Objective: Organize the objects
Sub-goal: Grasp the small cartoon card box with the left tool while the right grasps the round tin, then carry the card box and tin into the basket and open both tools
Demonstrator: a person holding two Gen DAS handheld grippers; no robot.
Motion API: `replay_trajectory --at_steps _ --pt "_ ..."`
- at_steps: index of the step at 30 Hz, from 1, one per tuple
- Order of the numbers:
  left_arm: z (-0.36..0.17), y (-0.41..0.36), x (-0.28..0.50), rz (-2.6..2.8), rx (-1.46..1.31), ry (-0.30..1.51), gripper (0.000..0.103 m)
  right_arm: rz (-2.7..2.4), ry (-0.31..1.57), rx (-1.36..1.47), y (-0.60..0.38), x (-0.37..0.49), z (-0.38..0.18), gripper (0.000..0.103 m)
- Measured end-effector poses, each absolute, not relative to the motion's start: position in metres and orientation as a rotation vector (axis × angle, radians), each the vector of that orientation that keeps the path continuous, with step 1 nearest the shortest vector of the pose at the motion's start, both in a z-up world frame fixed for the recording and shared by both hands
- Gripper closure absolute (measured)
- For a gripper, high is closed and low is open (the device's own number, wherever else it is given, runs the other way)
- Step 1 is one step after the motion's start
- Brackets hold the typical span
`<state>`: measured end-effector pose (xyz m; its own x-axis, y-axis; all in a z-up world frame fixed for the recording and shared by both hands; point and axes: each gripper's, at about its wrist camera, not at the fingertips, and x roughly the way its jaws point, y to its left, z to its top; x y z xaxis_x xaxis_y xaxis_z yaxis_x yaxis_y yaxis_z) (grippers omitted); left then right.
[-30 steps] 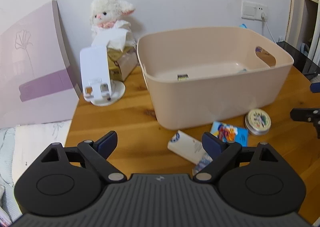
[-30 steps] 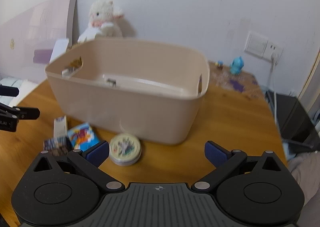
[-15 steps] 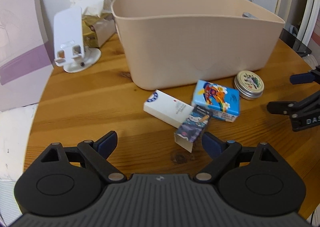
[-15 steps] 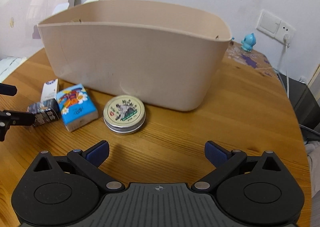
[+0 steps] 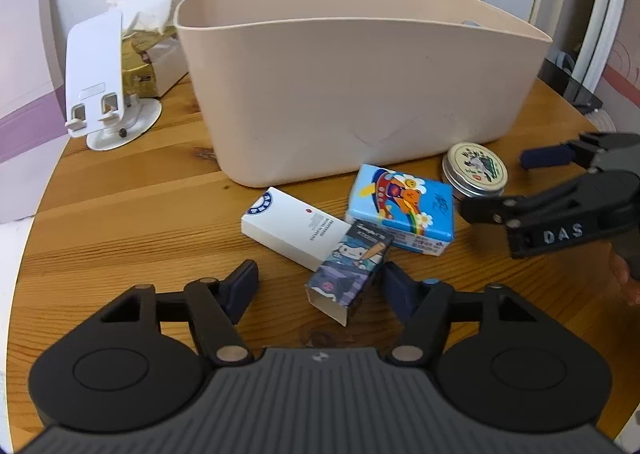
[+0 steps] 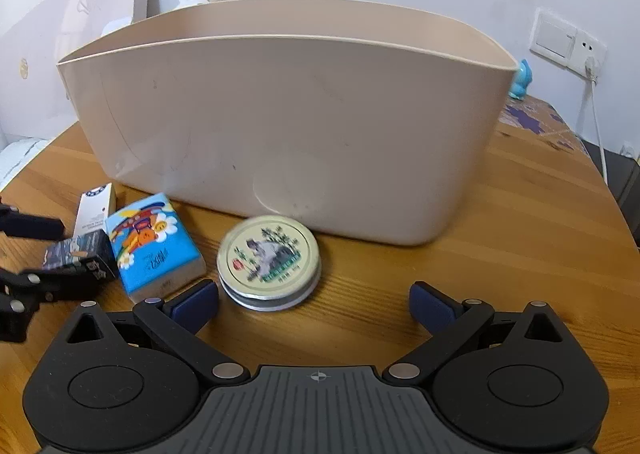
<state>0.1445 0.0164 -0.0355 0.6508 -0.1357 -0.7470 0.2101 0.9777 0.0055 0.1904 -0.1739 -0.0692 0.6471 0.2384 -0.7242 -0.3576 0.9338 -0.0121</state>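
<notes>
Dropping low since a second ago, the open left claw nears the cartoon box and the open right claw nears the round tin, ready to grab.

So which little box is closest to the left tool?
The dark cartoon box, lying between the open left tool fingers. The white box and blue box sit farther.

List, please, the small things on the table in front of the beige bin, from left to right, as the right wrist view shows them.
white box → dark cartoon box → blue tissue pack → round tin
</notes>
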Motion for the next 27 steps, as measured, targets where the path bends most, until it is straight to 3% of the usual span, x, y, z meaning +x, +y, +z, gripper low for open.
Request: replay_trajectory --at_steps 3,7,11,12,27 --pt "-0.035 0.015 0.143 -0.213 0.094 0.833 0.043 0.347 0.775 -0.156 -0.171 0.189 -0.069 0.009" --pt "-0.034 0.013 0.142 -0.219 0.096 0.825 0.064 0.37 0.756 -0.17 -0.165 0.183 -0.065 0.029" --pt "-0.034 0.01 0.141 -0.205 0.099 0.819 0.073 0.394 0.743 -0.197 -0.159 0.175 -0.063 0.052" --pt "-0.034 0.01 0.141 -0.206 0.103 0.818 0.078 0.391 0.741 -0.207 -0.16 0.178 -0.061 0.052" --pt "-0.03 0.024 0.129 -0.224 0.099 0.795 0.078 0.373 0.744 -0.169 -0.18 0.157 -0.05 0.052"
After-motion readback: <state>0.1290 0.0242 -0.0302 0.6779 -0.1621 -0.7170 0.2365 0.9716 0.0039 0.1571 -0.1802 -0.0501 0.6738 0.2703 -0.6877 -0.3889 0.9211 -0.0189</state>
